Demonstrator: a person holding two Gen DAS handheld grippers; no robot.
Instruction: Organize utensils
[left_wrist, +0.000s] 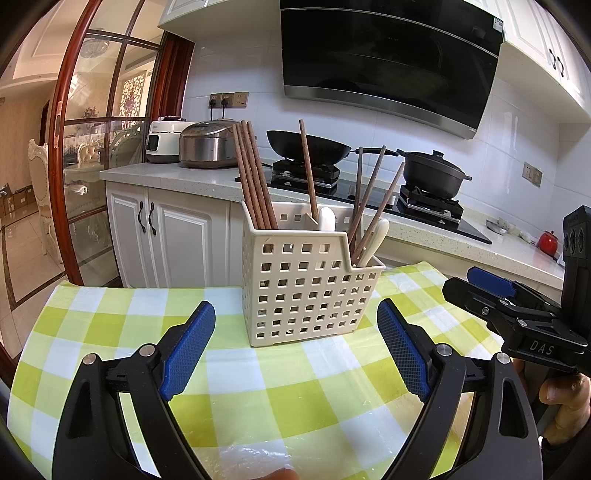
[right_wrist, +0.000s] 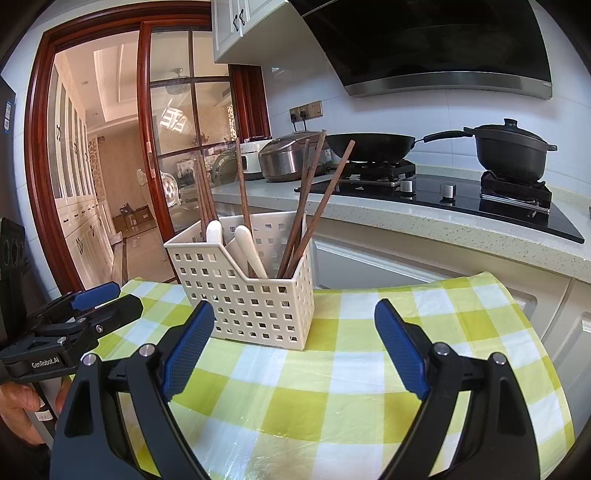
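A cream perforated utensil caddy (left_wrist: 306, 288) (right_wrist: 243, 295) stands upright on the green-and-white checked tablecloth (left_wrist: 258, 398) (right_wrist: 332, 387). Several brown wooden chopsticks (left_wrist: 255, 177) (right_wrist: 306, 206) lean in its compartments, and white spoon handles (left_wrist: 327, 219) (right_wrist: 251, 251) stick up among them. My left gripper (left_wrist: 295, 328) hovers just in front of the caddy, open and empty. My right gripper (right_wrist: 295, 328) sits to the caddy's right front, also open and empty. Each gripper shows at the edge of the other's view, the right gripper (left_wrist: 476, 284) and the left gripper (right_wrist: 107, 295).
Behind the table runs a kitchen counter (left_wrist: 177, 173) with two rice cookers (left_wrist: 207, 144), a black wok (left_wrist: 306, 147) and a lidded black pot (left_wrist: 432, 170) on a gas hob. A range hood (left_wrist: 388, 59) hangs above. A glass sliding door (right_wrist: 173, 147) is at left.
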